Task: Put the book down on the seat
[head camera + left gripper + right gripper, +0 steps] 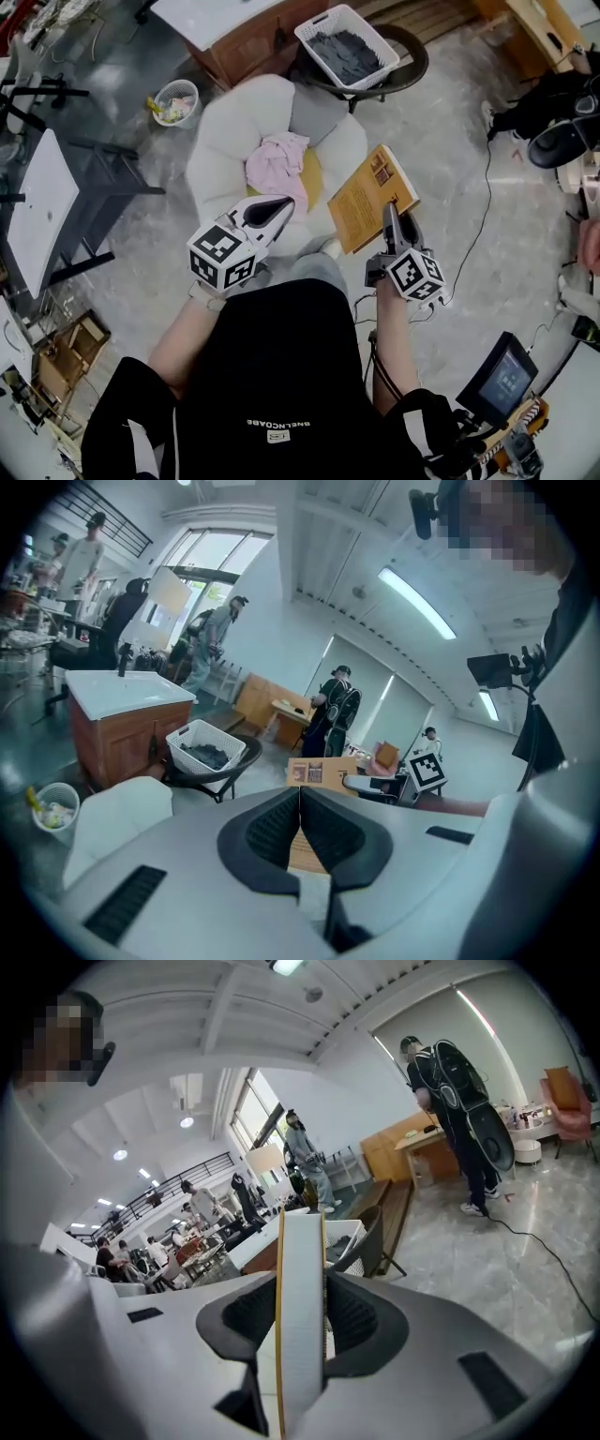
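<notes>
head view: right hand-held gripper (pixel 390 214) clamps book (pixel 361 199) (cover print illegible); left hand-held gripper (pixel 283 203) closed

My right gripper (pixel 390 216) covers the near corner of the orange-brown paperback book (pixel 367 195), and its cover print is too small to read. In the right gripper view only its white page edge (pixel 300 1316) shows. My left gripper (pixel 279 206) and black-shirted torso (pixel 272 375) hide the front of the round white cushioned seat (pixel 223 136).
</notes>
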A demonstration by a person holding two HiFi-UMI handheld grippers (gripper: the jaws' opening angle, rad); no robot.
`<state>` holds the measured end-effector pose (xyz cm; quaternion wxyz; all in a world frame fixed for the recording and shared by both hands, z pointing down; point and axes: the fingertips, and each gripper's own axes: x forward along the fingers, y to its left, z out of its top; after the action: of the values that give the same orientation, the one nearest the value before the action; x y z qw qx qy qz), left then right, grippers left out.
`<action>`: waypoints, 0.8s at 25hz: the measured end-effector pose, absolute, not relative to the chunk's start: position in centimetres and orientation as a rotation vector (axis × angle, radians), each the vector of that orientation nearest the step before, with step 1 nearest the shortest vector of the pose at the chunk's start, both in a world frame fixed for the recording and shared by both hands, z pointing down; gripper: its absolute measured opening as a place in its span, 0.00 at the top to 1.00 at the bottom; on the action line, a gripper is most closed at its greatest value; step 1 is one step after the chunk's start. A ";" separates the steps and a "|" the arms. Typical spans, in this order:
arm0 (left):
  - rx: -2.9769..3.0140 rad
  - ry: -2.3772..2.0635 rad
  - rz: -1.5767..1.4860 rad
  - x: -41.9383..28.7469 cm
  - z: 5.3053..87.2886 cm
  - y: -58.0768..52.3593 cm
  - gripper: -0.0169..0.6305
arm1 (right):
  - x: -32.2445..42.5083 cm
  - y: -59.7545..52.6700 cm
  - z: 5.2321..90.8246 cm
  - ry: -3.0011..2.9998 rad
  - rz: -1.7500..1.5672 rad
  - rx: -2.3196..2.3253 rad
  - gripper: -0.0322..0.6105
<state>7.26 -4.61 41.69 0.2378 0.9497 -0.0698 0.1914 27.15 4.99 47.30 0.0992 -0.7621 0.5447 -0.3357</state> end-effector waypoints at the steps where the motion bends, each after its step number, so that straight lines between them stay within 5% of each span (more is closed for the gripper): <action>1: 2.597 -0.228 0.523 7.1 42.0 -4.9 0.95 | 27.5 4.7 48.1 1.621 -1.010 -2.255 0.69; 20: 2.390 -0.618 0.523 3.9 50.0 -5.9 0.95 | 30.6 -1.9 66.4 1.860 -1.408 -2.245 0.69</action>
<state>3.88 -5.88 49.96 0.3042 0.9023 -0.2334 0.1973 30.56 -1.91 66.36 -0.0480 -0.6927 0.5738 -0.4343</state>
